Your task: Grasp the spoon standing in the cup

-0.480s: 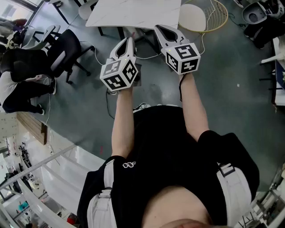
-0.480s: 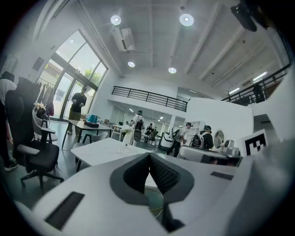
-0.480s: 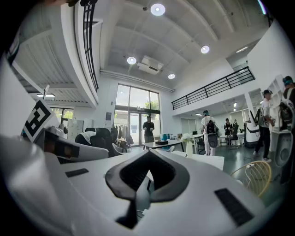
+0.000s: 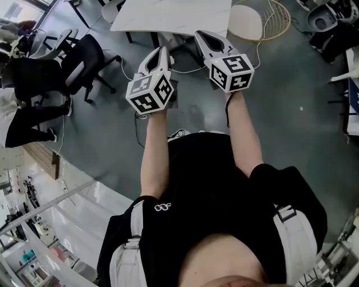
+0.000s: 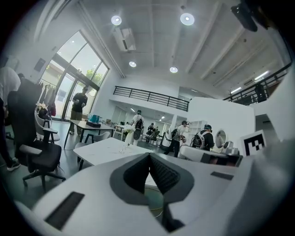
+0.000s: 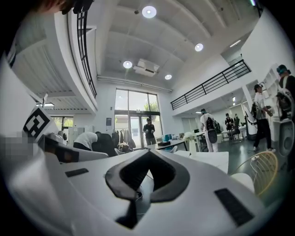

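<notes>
A: Holding anything, either tool?
B: No. Left tool (image 4: 162, 51) and right tool (image 4: 201, 36) are both closed tight, empty, raised toward the white counter (image 4: 174, 14), likely readying an approach; spoon and cup aren't visible.

Table (image 4: 168, 14) up front w/ chair (image 4: 78, 59) to L, wire basket (image 4: 276, 25) to R.

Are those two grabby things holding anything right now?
No, nothing is held. The left gripper and the right gripper are both shut and empty.
</notes>
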